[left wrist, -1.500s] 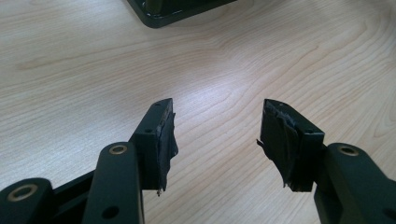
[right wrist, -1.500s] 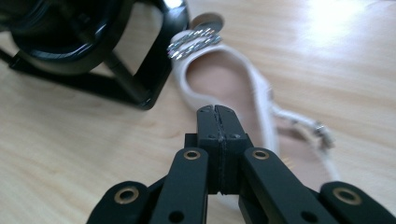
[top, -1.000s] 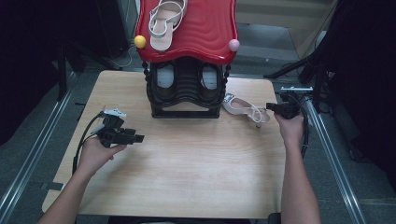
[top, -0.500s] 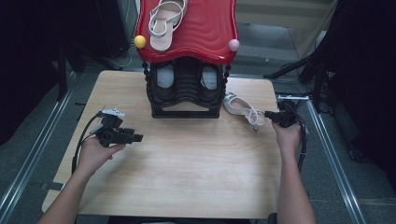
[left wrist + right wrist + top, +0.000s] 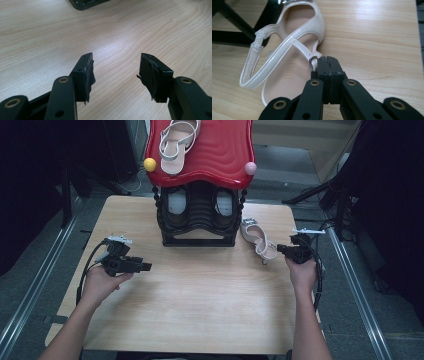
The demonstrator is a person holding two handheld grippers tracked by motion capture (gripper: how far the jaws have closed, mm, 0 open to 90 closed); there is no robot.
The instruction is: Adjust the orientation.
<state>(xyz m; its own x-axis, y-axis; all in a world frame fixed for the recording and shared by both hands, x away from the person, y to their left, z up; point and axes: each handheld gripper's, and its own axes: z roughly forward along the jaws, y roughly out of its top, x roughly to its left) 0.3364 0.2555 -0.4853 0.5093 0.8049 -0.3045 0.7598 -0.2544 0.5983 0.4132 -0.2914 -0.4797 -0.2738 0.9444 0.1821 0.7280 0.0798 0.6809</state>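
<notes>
The sandal (image 5: pixel 259 239) lies near the desk's (image 5: pixel 200 310) far right corner, beside the black rack (image 5: pixel 197 220). The right gripper (image 5: pixel 327 60), clenched with nothing between its jaws, sits at the sandal's buckle. The left gripper (image 5: pixel 115 67) hovers released near the left edge.

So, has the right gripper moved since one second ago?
Yes. The right gripper came nearer the person and the sandal, judged against the black rack.

A shoe rack (image 5: pixel 199 217) stands at the table's (image 5: pixel 200 320) far edge, one sandal (image 5: pixel 176 144) lying on its top. A second sandal (image 5: pixel 259 238) lies on the table just right of the rack. The right gripper (image 5: pixel 290 251) sits just beside its near end, perhaps touching its strap. The left gripper (image 5: pixel 142 266) hangs well apart, over the table's left half.
</notes>
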